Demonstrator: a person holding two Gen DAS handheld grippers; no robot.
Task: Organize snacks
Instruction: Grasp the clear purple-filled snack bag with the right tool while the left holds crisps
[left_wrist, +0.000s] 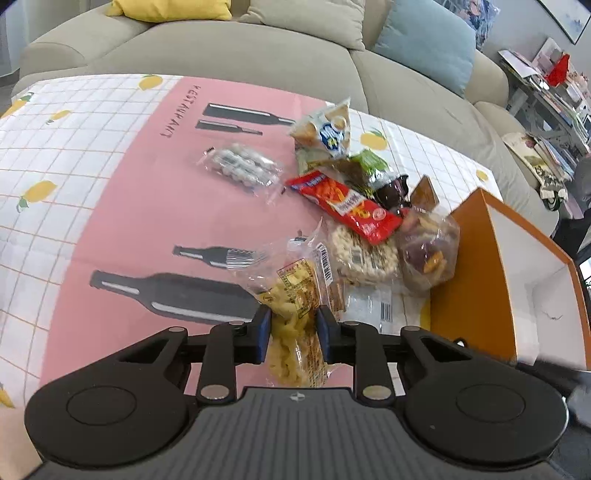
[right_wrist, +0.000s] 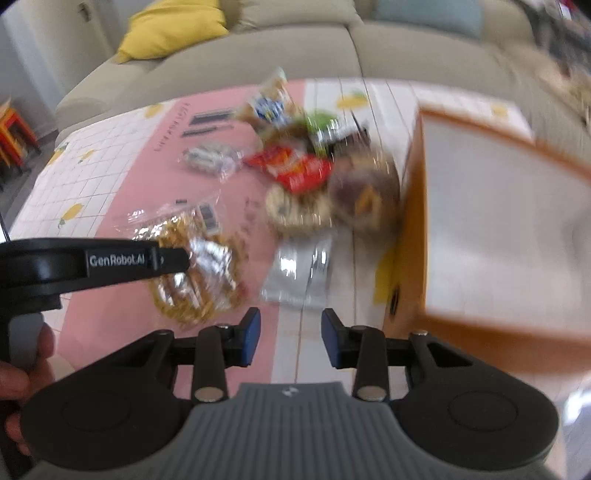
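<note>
My left gripper (left_wrist: 293, 321) is shut on a clear bag of yellow twisted snacks (left_wrist: 295, 291), held just above the tablecloth. The same bag (right_wrist: 199, 266) shows in the blurred right wrist view beside the left tool's black housing (right_wrist: 74, 262). My right gripper (right_wrist: 290, 332) stands open over the table with nothing between its blue pads. Ahead lies a snack pile: a red packet (left_wrist: 347, 206), a round cracker pack (left_wrist: 364, 254), a bag of purple chips (left_wrist: 428, 251) and a flat silver packet (right_wrist: 299, 273). An orange box (left_wrist: 476, 266) with a white inside stands open at the right.
A clear pack of silver-wrapped sweets (left_wrist: 240, 166) lies alone on the pink and white tablecloth (left_wrist: 110, 184). A blue-white bag (left_wrist: 328, 129) and a green pack (left_wrist: 369, 162) top the pile. A beige sofa (left_wrist: 258, 51) runs behind the table. A hand (right_wrist: 22, 369) grips the left tool.
</note>
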